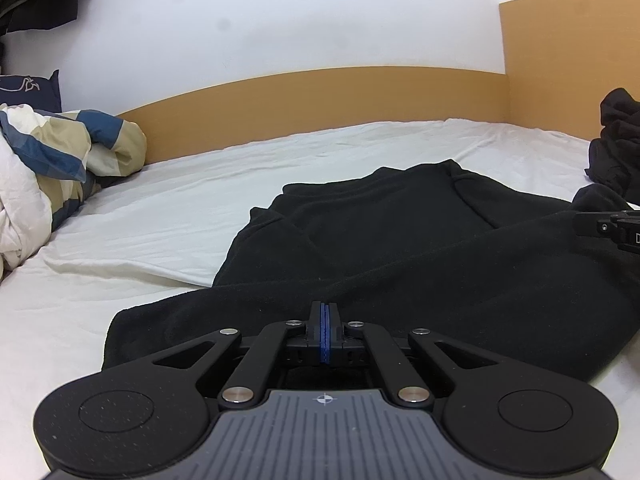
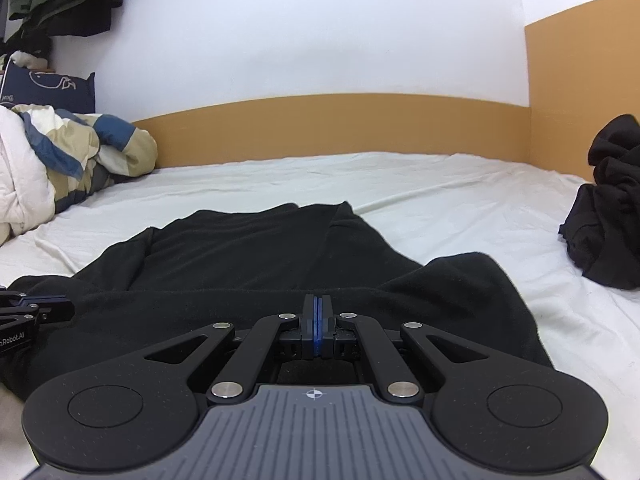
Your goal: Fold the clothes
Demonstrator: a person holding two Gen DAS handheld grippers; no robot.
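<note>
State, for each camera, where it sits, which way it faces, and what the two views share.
Left wrist: on the left gripper, low over the bed, facing the wooden headboard; the right gripper shows at right.
Right wrist: on the right gripper, facing likewise; the left gripper shows at left.
Shared: black garment, patterned duvet, black clothes pile.

A bed with a white sheet (image 1: 168,216) fills the room's corner, edged by a tan wooden board (image 2: 344,128) along two sides. White walls (image 2: 304,32) rise above. A patterned duvet (image 1: 48,152) lies bunched beside a navy pillow (image 2: 56,90).
</note>
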